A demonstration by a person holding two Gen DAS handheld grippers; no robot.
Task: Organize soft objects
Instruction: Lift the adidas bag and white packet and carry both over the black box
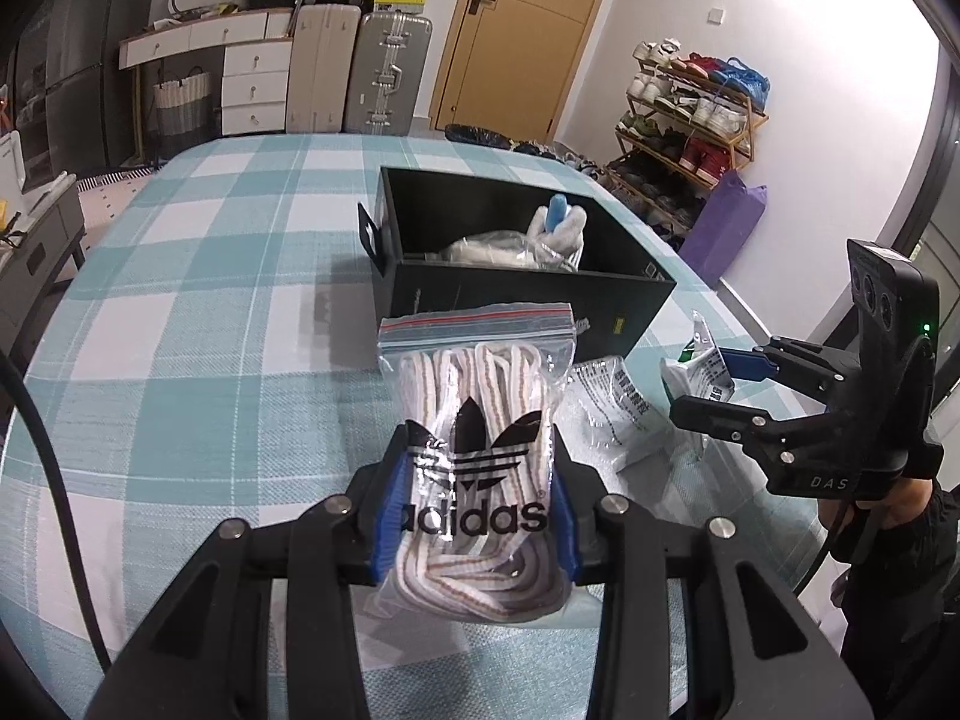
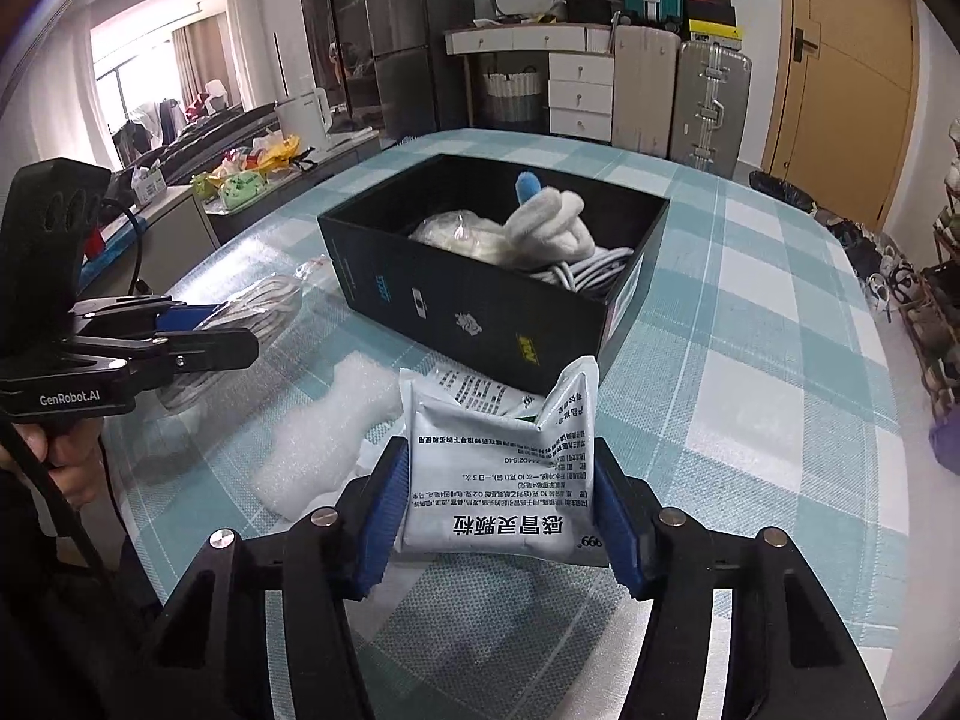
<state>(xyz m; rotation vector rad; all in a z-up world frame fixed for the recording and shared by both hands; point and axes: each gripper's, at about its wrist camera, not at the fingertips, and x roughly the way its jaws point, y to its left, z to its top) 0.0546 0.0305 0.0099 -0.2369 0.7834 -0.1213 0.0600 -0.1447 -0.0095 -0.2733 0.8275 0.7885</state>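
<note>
A clear zip bag of white laces (image 1: 474, 384) with a black logo stands upright between my left gripper's (image 1: 480, 447) blue pads, which are shut on its lower half. Just beyond it stands the open black box (image 1: 522, 294) holding a white glove with a blue tip (image 1: 561, 222) and a plastic-wrapped white bundle (image 2: 450, 231). My right gripper (image 2: 498, 456) is shut on a silver-white printed sachet (image 2: 498, 480), bent and held above the cloth in front of the box (image 2: 480, 306). The left wrist view shows that gripper (image 1: 702, 384) at the right; the right wrist view shows the left gripper (image 2: 234, 330) at the left.
A white foam wrap (image 2: 324, 420) and another printed packet (image 2: 474, 387) lie on the blue-checked tablecloth (image 2: 750, 312) before the box. Grey cables (image 2: 594, 270) fill the box's right end. Suitcases, drawers and a door stand beyond the table; a shoe rack (image 1: 690, 120) is at the right.
</note>
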